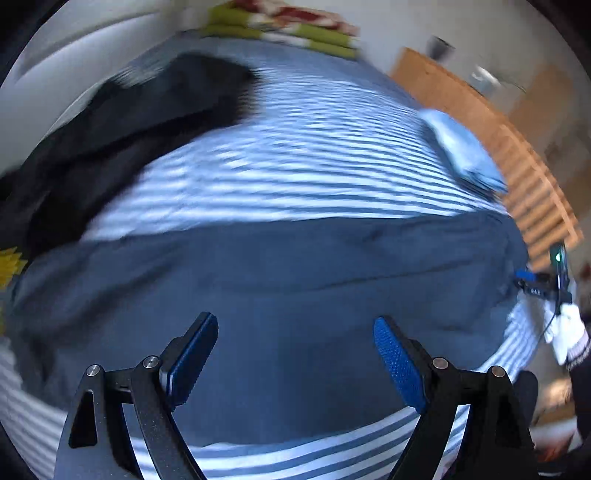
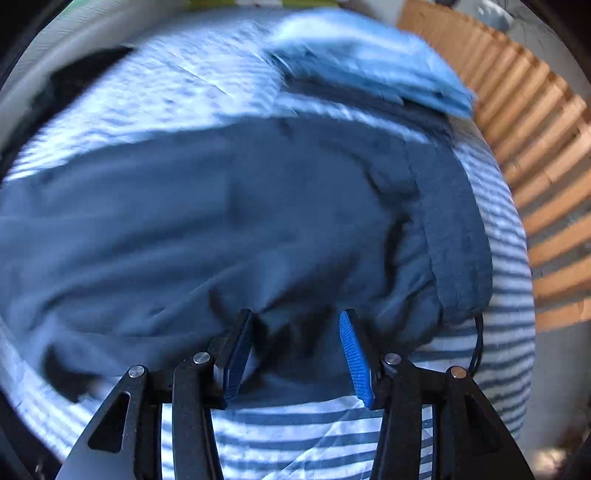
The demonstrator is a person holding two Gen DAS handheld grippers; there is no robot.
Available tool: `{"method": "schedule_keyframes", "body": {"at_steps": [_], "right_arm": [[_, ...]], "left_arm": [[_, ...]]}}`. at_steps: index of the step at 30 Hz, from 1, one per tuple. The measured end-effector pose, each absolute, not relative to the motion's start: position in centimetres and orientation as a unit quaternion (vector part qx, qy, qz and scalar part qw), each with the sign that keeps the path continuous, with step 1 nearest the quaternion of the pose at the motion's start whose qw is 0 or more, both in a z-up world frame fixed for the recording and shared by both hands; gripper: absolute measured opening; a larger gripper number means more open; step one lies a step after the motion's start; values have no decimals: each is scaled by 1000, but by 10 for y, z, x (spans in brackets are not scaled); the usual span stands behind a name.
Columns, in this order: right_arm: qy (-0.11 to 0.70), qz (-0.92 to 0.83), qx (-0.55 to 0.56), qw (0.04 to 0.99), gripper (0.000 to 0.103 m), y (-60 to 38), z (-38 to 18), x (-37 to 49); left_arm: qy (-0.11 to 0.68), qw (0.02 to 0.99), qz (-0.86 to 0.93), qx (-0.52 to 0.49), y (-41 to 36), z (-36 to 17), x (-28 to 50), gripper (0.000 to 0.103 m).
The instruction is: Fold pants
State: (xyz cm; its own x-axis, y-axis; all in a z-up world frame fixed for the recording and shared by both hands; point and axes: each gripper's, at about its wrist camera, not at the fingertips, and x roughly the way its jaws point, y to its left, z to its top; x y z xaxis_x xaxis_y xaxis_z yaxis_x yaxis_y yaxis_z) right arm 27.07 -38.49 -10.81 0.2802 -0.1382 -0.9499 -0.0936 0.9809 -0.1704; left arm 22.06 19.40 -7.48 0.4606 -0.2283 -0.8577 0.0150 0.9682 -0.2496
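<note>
Dark blue cotton-looking pants (image 1: pixel 280 273), one pair, lie spread flat across the near part of a bed with a blue-and-white striped sheet (image 1: pixel 295 155). Right wrist view shows the same pants (image 2: pixel 229 221) filling most of the frame, wrinkled, with a wide hem or waistband edge at the right side near the bed's edge.

Count: one pair of dark blue pants; one black garment (image 1: pixel 122 122), crumpled at the far left of the bed, apart from the pants; one folded light blue stack (image 1: pixel 461 147) at the far right edge of the bed, number of pieces in it not readable through blur; one green-and-red patterned blanket or pillow pile (image 1: pixel 288 26) at the head end. Two grippers.

Left gripper (image 1: pixel 295 354) hovers over the pants, fingers wide apart, nothing between them, pads not touching cloth as far as visible. Right gripper (image 2: pixel 295 350) points down at the near edge of the pants, fingers partly apart with a bunched fold of the dark blue fabric rising in the gap; pads do not appear to press on it. From the left view the right gripper shows small at the far right, held by a white-gloved hand (image 1: pixel 569 328).

Wooden slatted frame (image 2: pixel 535 177) runs beside the bed on the right. No containers in view. Both views motion-blurred.
</note>
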Motion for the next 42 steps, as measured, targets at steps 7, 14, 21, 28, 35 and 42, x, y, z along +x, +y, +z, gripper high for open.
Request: {"method": "schedule_keyframes", "body": {"at_steps": [7,14,21,28,35,42], "right_arm": [[582,-26,-30,813,42,-385,-64,275],[559,137,-71,814,44,-236,-47,275],[606,88,-101,784,44,-218,-127,308],[622,47,-86,777,51,-268,-122,298],[565,148,-11,811,51,-241,-67,329],[615,259,10,745,13,-133,-96,359]], "left_arm": [[525,847,-10,-85,250,-86,221,76],[537,838,-53,-83,232,-98,255,76],[548,824,7,-146,280,-135,300,75],[517,844,17,-138,291,-120,299,75],[510,844,-128,-107,181,-78,235,76],[562,780,-264,-77,40,-113,190,76]]}}
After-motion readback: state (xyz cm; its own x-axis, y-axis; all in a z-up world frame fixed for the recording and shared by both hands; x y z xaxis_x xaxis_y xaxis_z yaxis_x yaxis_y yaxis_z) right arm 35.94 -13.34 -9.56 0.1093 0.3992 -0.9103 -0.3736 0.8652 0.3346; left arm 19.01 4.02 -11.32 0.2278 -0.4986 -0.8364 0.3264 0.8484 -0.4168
